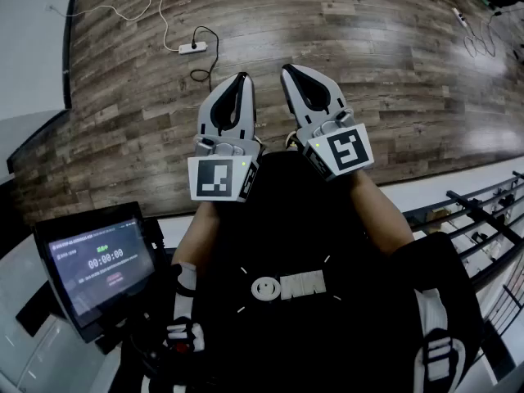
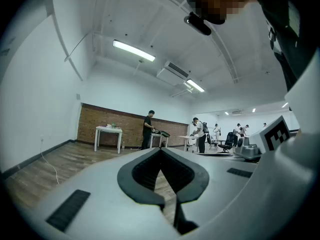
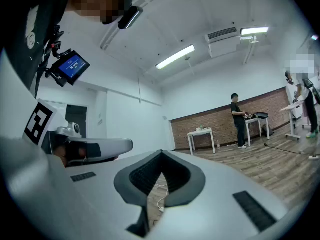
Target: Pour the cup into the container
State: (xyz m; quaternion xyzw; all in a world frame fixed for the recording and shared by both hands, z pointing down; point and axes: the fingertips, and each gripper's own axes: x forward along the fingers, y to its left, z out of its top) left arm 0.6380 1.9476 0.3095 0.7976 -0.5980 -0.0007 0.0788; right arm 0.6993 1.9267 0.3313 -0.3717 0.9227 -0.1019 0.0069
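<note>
No cup or container shows in any view. My left gripper [image 1: 241, 80] and right gripper [image 1: 290, 71] are held side by side in front of the person's chest, pointing level over the wooden floor. Both are shut with nothing between the jaws. In the left gripper view the left gripper [image 2: 161, 150] has its dark pads meeting at the tips, and the right gripper's marker cube [image 2: 274, 133] shows at the right. In the right gripper view the right gripper [image 3: 161, 154] is likewise closed and empty.
A tablet screen [image 1: 98, 264] stands at the lower left. A power strip with cable [image 1: 193, 48] lies on the floor ahead. A metal rack [image 1: 483, 211] is at the right. Far off, a white table [image 2: 108, 130] stands by a brick wall, with people nearby [image 3: 239, 119].
</note>
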